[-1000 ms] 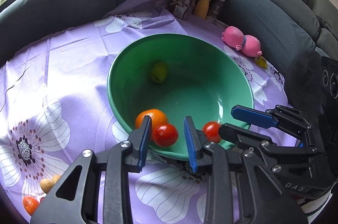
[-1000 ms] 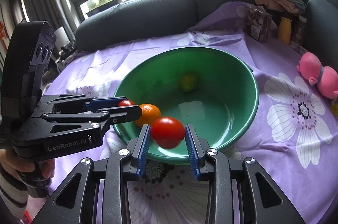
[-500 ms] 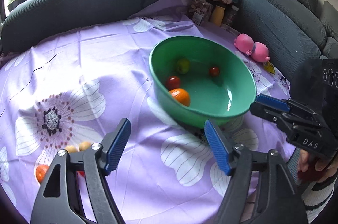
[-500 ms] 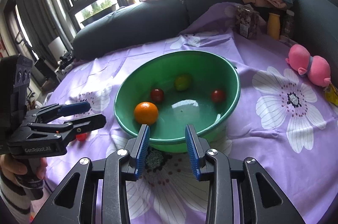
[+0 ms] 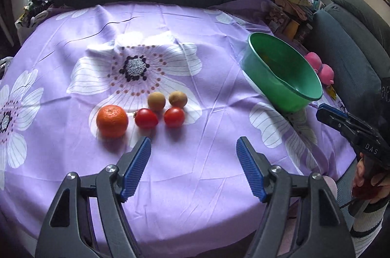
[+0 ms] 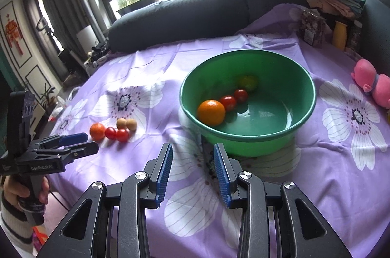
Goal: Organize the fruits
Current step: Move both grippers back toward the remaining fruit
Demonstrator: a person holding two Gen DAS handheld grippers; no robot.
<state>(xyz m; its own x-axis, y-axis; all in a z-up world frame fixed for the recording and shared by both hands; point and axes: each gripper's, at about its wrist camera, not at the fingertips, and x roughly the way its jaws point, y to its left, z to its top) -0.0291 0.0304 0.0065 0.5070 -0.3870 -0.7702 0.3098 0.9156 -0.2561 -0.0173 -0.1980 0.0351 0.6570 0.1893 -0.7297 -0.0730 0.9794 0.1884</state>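
Observation:
Five fruits lie together on the purple flowered cloth: an orange (image 5: 112,121), two red tomatoes (image 5: 146,118) (image 5: 174,116) and two small brown fruits (image 5: 156,101) behind them. My left gripper (image 5: 193,148) hovers just in front of them, open and empty. To the right stands the green bowl (image 6: 243,137), holding an orange (image 6: 211,112), two tomatoes (image 6: 228,103) and a yellow-green fruit (image 6: 248,83). My right gripper (image 6: 193,155) is in front of the bowl, with a narrow gap between its jaws and nothing in it. The left gripper (image 6: 90,142) also shows there, near the loose fruits.
A pink plush toy (image 6: 373,85) lies right of the bowl. A jar and a yellow bottle (image 6: 339,35) stand at the back right, under a pile of clothes. A dark sofa wraps the table's far side. The table edge runs just below both grippers.
Both grippers let their tomatoes go into the bowl. The left gripper opened wide and swung left to the loose fruits. The right gripper drew back a little from the bowl.

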